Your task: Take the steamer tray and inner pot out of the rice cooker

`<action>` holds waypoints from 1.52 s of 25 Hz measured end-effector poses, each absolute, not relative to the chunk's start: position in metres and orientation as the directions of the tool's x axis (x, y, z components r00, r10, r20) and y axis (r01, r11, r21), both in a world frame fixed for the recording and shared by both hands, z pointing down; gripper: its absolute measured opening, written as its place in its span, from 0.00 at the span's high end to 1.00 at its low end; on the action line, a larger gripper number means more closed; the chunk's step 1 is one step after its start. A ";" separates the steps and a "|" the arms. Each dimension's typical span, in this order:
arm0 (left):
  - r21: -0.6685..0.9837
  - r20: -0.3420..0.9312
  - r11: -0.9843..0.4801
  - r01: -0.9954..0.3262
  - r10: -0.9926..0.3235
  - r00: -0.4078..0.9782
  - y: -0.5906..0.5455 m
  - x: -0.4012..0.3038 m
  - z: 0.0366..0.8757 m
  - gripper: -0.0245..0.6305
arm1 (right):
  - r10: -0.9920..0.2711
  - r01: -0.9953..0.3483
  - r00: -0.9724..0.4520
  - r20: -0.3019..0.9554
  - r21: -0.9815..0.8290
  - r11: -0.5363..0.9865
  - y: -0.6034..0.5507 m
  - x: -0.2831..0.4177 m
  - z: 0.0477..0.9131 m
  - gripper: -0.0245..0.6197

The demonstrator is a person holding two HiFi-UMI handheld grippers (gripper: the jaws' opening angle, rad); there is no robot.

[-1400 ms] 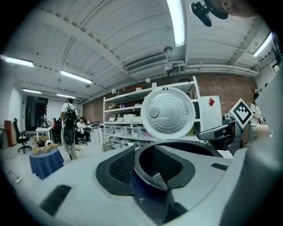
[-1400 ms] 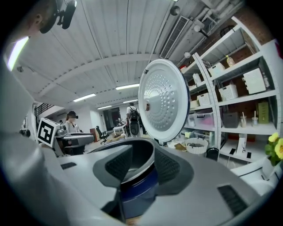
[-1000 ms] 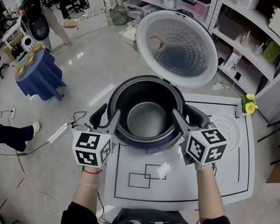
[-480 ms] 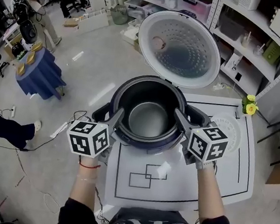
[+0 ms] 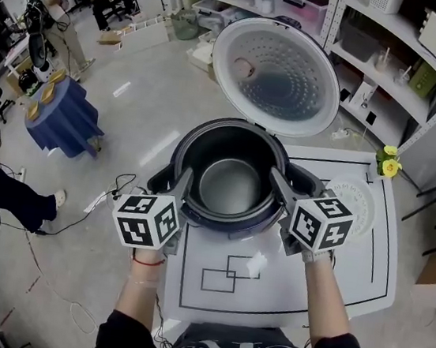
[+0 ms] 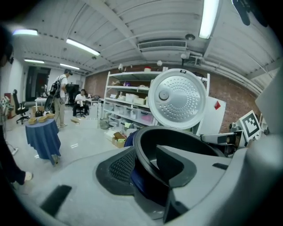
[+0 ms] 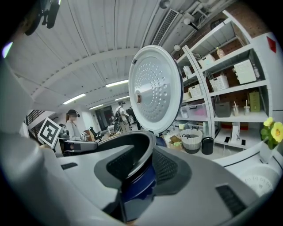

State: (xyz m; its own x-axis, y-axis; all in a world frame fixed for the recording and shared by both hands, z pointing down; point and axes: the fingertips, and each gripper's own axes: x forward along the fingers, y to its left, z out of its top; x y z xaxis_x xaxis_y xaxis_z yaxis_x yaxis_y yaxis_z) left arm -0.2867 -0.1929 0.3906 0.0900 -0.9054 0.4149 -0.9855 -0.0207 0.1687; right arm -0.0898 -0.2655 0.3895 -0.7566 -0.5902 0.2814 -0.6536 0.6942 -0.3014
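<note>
1 rice cooker (image 5: 275, 73) and 1 inner pot (image 5: 228, 185) are seen. The pot's rim is clamped by 2 claws, left claw (image 5: 173, 179) and right claw (image 5: 285, 176), their jaws just narrowed onto it.

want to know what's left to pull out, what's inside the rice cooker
A dark pot sits inside the rice cooker, and it is empty down to its bare grey bottom. Whatever lies beneath the pot, deeper in the cooker, is covered by it.
</note>
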 end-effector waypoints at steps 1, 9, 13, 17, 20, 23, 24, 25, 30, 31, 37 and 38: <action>0.167 0.406 -0.004 -0.986 -0.911 0.072 -0.190 -0.287 0.391 0.74 | -0.592 -0.654 -0.757 0.278 -0.295 0.697 -0.264 -0.089 0.390 0.77; 0.188 0.328 0.058 -0.980 -0.945 0.007 -0.184 -0.286 0.370 0.78 | -0.605 -0.635 -0.772 0.197 -0.291 0.716 -0.264 -0.085 0.366 0.80; 0.217 0.261 0.066 -0.974 -0.965 -0.007 -0.180 -0.285 0.350 0.79 | -0.605 -0.616 -0.783 0.141 -0.304 0.727 -0.260 -0.082 0.352 0.80; 0.222 0.201 0.073 -0.972 -0.979 -0.028 -0.179 -0.283 0.327 0.79 | -0.606 -0.605 -0.789 0.097 -0.295 0.740 -0.259 -0.080 0.334 0.80; 0.220 0.154 0.071 -0.973 -0.987 -0.037 -0.176 -0.283 0.310 0.79 | -0.605 -0.597 -0.793 0.071 -0.288 0.748 -0.257 -0.081 0.323 0.80; 0.218 0.111 0.067 -0.974 -0.993 -0.044 -0.171 -0.282 0.292 0.79 | -0.604 -0.587 -0.796 0.039 -0.291 0.756 -0.254 -0.080 0.312 0.80; 0.216 0.097 0.064 -0.974 -0.994 -0.044 -0.169 -0.280 0.285 0.79 | -0.603 -0.584 -0.797 0.029 -0.293 0.758 -0.252 -0.079 0.308 0.80; 0.213 0.084 0.060 -0.975 -0.996 -0.043 -0.167 -0.279 0.278 0.79 | -0.603 -0.580 -0.798 0.019 -0.295 0.759 -0.251 -0.078 0.303 0.80; 0.197 0.029 0.044 -0.979 -0.999 -0.039 -0.159 -0.269 0.247 0.79 | -0.600 -0.567 -0.800 -0.021 -0.301 0.766 -0.244 -0.069 0.280 0.80; 0.199 0.021 0.040 -0.979 -0.999 -0.037 -0.157 -0.266 0.244 0.79 | -0.601 -0.566 -0.799 -0.029 -0.302 0.767 -0.241 -0.066 0.278 0.80; 0.219 -0.001 0.016 -0.976 -1.000 -0.016 -0.145 -0.250 0.235 0.79 | -0.607 -0.561 -0.790 -0.086 -0.297 0.772 -0.226 -0.046 0.256 0.80; 0.223 -0.006 0.011 -0.975 -1.000 -0.013 -0.143 -0.247 0.234 0.79 | -0.609 -0.562 -0.788 -0.092 -0.297 0.772 -0.224 -0.042 0.253 0.80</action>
